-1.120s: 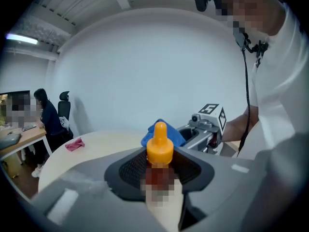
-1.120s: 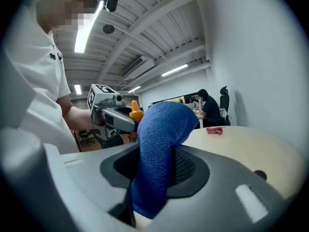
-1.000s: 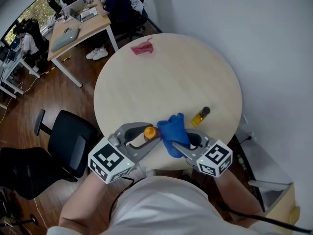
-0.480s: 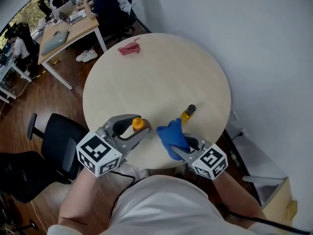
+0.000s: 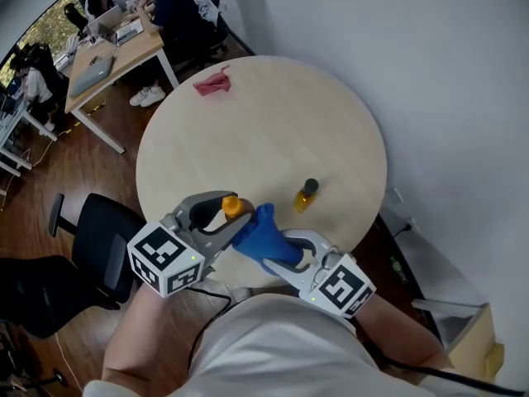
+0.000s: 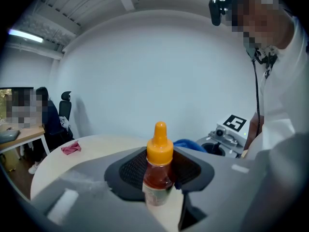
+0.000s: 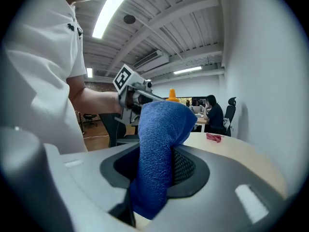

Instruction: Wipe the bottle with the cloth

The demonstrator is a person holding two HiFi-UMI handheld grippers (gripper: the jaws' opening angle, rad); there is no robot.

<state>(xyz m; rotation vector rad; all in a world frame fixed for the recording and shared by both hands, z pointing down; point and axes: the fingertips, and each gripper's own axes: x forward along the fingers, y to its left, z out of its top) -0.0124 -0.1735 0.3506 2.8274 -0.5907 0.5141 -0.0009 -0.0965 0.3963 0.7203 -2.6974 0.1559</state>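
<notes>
Both grippers meet at the near edge of the round table [image 5: 273, 114], right in front of the person. The left gripper [image 5: 237, 220] is clenched on the bottle [image 6: 157, 170]: its two dark pads squeeze the body from either side. The bottle stands upright between them, its orange nozzle cap poking above the jaws and reddish-brown liquid showing under it. The right gripper [image 5: 285, 253] is clamped tight on the blue cloth [image 7: 157, 158]. A thick fold is pinched between its jaws, and the free end bulges out ahead of them, towards the left gripper.

From the head view, the cloth's tip sits just beside the bottle's cap, on its right. Whether fabric and bottle actually touch, I cannot tell from here. The right gripper view shows the orange cap peeking just over the top of the cloth, and the left gripper's marker cube beyond it to the left. The left gripper view shows a sliver of blue behind the bottle on the right.

Out on the table, a small yellow bottle with a dark cap [image 5: 305, 195] stands alone, near the right gripper but apart from it. A crumpled pink rag [image 5: 212, 82] lies at the far left edge. A black office chair [image 5: 103, 238] stands on the floor, left of the table.
</notes>
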